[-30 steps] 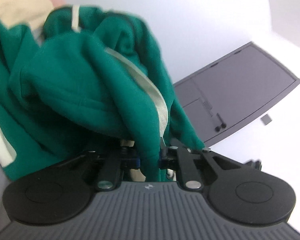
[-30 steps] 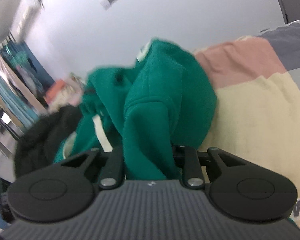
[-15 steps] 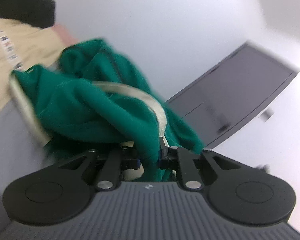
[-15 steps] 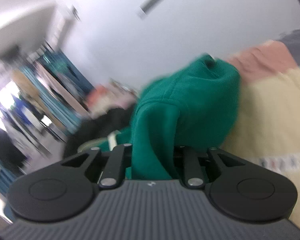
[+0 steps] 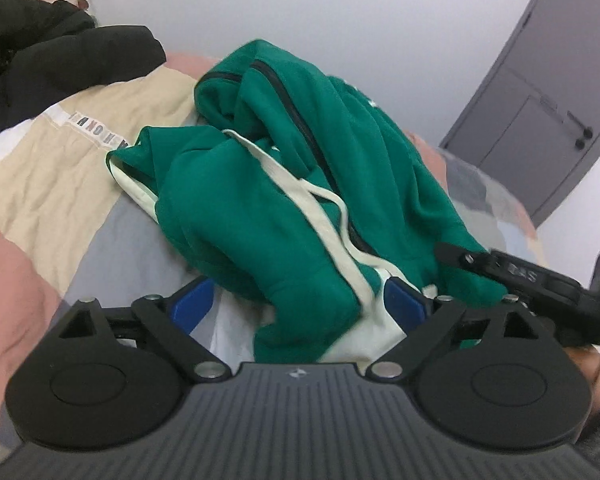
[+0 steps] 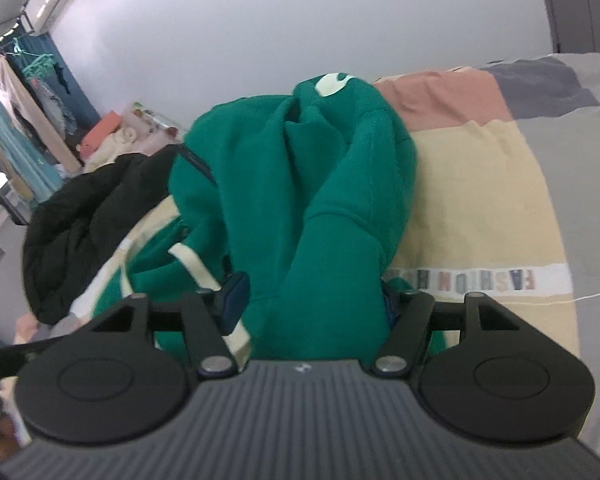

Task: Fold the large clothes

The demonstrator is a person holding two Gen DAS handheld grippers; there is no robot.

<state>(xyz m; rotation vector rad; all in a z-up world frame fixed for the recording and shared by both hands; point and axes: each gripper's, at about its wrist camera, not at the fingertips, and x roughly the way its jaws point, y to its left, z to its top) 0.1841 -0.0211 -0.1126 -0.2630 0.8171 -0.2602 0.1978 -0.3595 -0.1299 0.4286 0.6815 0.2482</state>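
1. Left wrist view: crumpled green fleece hoodie (image 5: 300,184) heaped on the patchwork bedspread (image 5: 48,184), its hem between the left gripper (image 5: 300,300)'s wide, opening jaws, ungripped.
2. Right gripper (image 6: 312,300) jaws opening too, a green fold between them.

My bed (image 5: 60,184) wears a patchwork cover of cream, pink and grey blocks. The green hoodie (image 5: 300,184) lies crumpled on it. Beyond the hoodie, toward the wall, a black jacket (image 5: 52,56) lies heaped on the cover.
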